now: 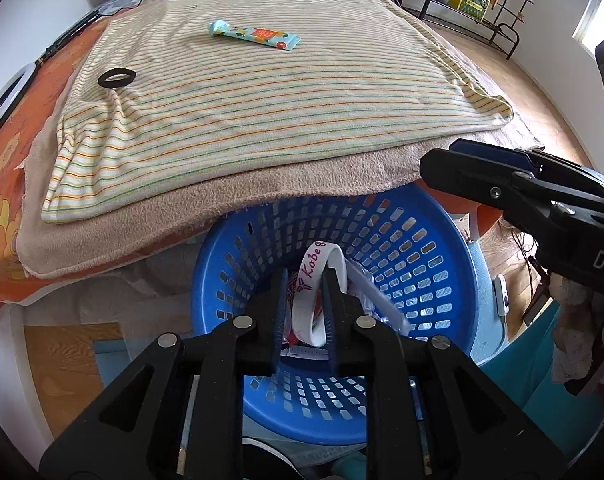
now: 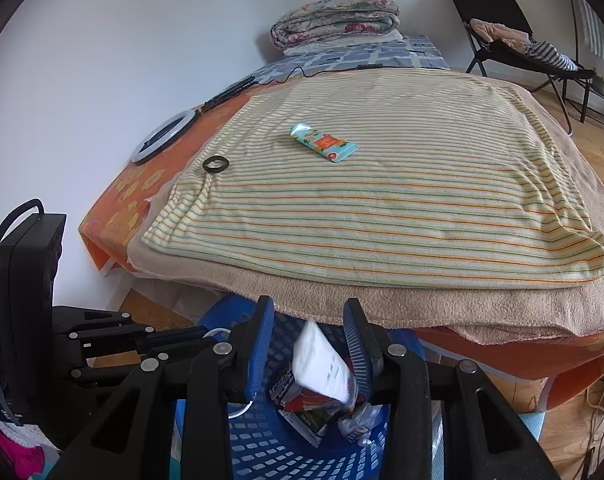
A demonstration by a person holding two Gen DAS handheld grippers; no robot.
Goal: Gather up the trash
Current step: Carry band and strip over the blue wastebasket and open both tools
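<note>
We hold 2 grippers over the blue basket (image 1: 422, 248): left gripper (image 1: 304, 316) parted around a white wristband (image 1: 316, 300), right gripper (image 2: 308, 354) parted, a blurred white packet (image 2: 322, 364) between.

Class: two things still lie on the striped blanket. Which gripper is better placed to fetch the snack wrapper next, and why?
Right, probably: the snack wrapper lies almost straight ahead of the right gripper, whose jaws stand wider than the left gripper's.

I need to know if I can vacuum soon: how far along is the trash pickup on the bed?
Done: wrappers already lie in the blue basket. In hand: the left gripper has a white wristband between its open jaws over the basket; a white packet sits blurred between the right gripper's open jaws. Left: the snack wrapper and black ring on the striped blanket.
</note>
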